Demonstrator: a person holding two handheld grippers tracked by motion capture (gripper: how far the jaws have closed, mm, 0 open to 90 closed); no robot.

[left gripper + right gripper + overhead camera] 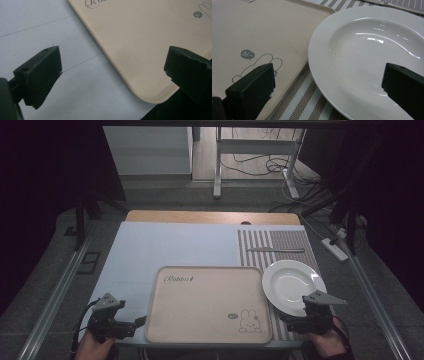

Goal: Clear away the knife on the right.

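Two open claws wait at the near edge of the worktop, one by the tray, one by the plate.

High view: the left claw (pixel 137 322) sits just left of the beige tray (pixel 207 302); the right claw (pixel 287 317) sits at the near rim of the white plate (pixel 293 283), likely staged for a rim grasp. A knife (pixel 275 250) lies well beyond it on the striped mat (pixel 280 242). Left gripper view: jaws wide, the tray's (pixel 140 50) corner between them, its lettering cut off. Right gripper view: jaws wide, straddling the plate's (pixel 367 57) rim; its far edge is cropped.
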